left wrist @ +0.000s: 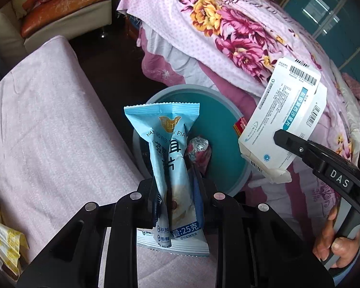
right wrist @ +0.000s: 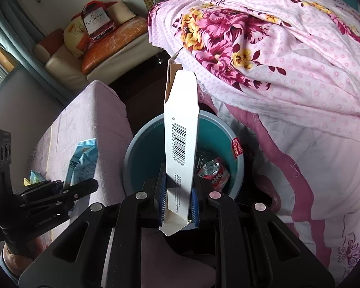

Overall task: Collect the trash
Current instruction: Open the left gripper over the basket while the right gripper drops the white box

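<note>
My left gripper (left wrist: 176, 189) is shut on a light blue snack packet (left wrist: 168, 148), held upright just short of the teal trash bin (left wrist: 228, 129). My right gripper (right wrist: 178, 187) is shut on a flat white medicine box (right wrist: 181, 129) with a barcode, held upright over the near rim of the bin (right wrist: 237, 168). In the left wrist view the box (left wrist: 283, 117) hangs at the bin's right side. Crumpled red and silver wrappers (right wrist: 214, 171) lie in the bin. The left gripper with the blue packet (right wrist: 82, 160) shows at the left of the right wrist view.
A pale pink padded bench (left wrist: 55, 129) runs along the left of the bin. A floral pink quilt (left wrist: 228, 31) is heaped on the right. A cream and orange sofa (right wrist: 103, 50) with a bottle-print bag stands at the back. Yellow-white paper (left wrist: 7, 242) lies at the bench's near left.
</note>
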Action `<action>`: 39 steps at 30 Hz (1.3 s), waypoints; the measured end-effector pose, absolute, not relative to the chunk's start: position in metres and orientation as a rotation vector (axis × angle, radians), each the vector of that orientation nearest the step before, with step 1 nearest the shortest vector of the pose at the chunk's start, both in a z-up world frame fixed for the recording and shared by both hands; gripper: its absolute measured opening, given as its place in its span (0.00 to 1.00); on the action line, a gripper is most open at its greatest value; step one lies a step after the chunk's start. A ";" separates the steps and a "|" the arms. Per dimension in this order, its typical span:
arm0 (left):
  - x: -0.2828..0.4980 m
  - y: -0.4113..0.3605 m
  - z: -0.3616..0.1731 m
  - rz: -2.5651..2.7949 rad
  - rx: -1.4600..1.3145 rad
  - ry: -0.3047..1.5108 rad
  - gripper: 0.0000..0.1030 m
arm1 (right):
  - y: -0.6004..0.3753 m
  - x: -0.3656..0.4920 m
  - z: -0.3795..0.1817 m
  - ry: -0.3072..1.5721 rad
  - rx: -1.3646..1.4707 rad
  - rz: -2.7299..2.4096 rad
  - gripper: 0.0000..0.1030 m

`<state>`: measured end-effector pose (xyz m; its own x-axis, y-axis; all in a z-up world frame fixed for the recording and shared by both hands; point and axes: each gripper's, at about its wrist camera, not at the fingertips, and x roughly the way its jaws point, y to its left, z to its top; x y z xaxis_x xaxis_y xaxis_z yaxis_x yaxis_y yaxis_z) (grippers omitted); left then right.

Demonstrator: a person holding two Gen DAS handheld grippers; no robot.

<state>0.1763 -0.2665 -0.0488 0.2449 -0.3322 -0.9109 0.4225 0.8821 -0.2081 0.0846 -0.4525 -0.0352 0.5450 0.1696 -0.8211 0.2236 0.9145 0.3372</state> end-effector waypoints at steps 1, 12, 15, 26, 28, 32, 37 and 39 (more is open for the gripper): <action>0.177 -0.268 -0.050 -0.518 0.088 1.222 0.23 | -0.452 0.085 -0.036 1.004 0.434 -0.035 0.16; 0.189 -0.284 -0.063 -0.519 0.092 1.225 0.32 | -0.461 0.087 -0.041 1.022 0.439 -0.070 0.16; 0.191 -0.284 -0.064 -0.520 0.086 1.223 0.46 | -0.463 0.089 -0.041 1.021 0.436 -0.077 0.16; 0.190 -0.262 -0.063 -0.462 0.061 1.228 0.86 | -0.458 0.098 -0.045 1.046 0.428 -0.085 0.16; 0.188 -0.256 -0.062 -0.453 0.060 1.227 0.86 | -0.455 0.100 -0.046 1.054 0.426 -0.083 0.16; 0.183 -0.248 -0.061 -0.449 0.065 1.228 0.86 | -0.451 0.105 -0.049 1.077 0.424 -0.079 0.20; 0.176 -0.241 -0.057 -0.448 0.075 1.223 0.87 | -0.441 0.107 -0.045 1.077 0.401 -0.080 0.61; 0.172 -0.237 -0.056 -0.448 0.077 1.216 0.87 | -0.438 0.107 -0.045 1.081 0.398 -0.078 0.64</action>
